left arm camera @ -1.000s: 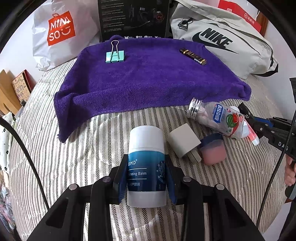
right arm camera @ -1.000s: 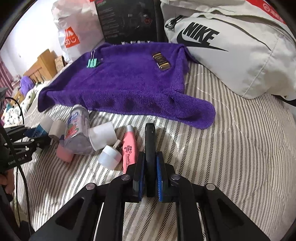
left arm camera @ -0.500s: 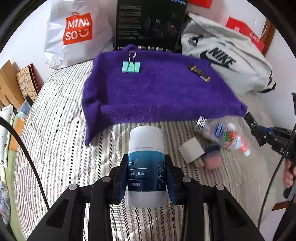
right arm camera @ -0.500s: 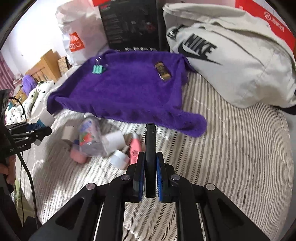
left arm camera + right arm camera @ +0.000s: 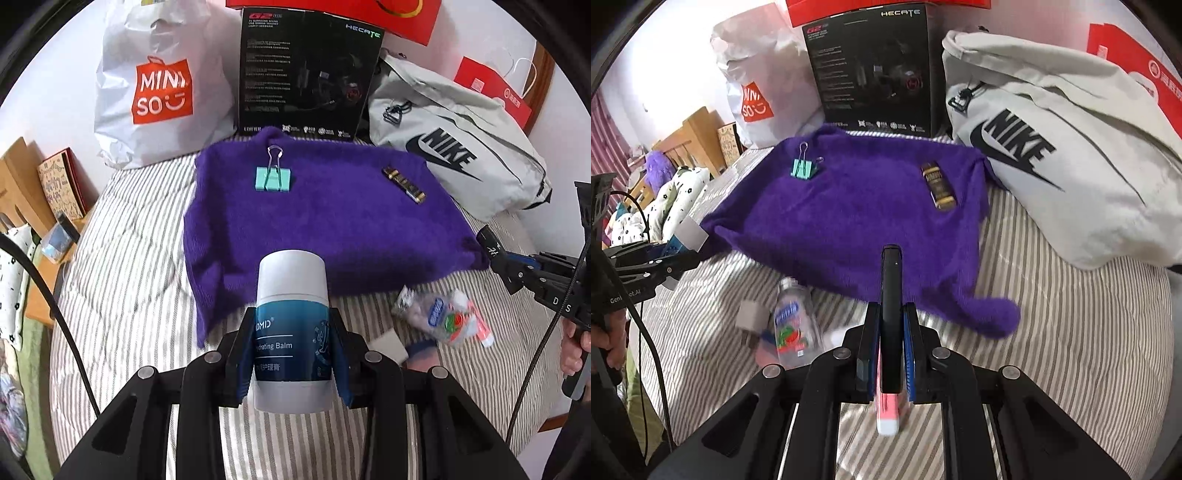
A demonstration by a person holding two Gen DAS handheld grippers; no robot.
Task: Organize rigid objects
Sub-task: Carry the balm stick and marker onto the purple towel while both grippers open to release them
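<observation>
A white-capped cylindrical balm stick with a dark blue label [image 5: 291, 332] is clamped upright between the jaws of the left gripper [image 5: 291, 354], its long axis running forward along the fingers, cap end pointing toward the fuzzy purple towel [image 5: 325, 218] spread on the striped bed cover [image 5: 122, 295]. A slim black bar-shaped device [image 5: 891, 317] is pinched edge-on between the closed jaws of the right gripper [image 5: 891, 350], likewise aligned with the fingers and aimed at the towel's near edge.

The towel lies straight ahead of both grippers — just beyond each held object's tip. Two items are already laid on it, well apart: a mint-green binder clip with silver wire handles [image 5: 273, 177] to the left and a dark brown-and-gold battery [image 5: 403, 184] to the right. The open purple stretch between them is judged the likely drop zone, and neither hand is clearly the nearer.

Left behind on the bed cover, near the towel's front edge, are a clear plastic bottle with a watermelon label [image 5: 792, 325], a grey cube-shaped plug [image 5: 750, 314] and a pink tube [image 5: 888, 410], all motion-blurred.
</observation>
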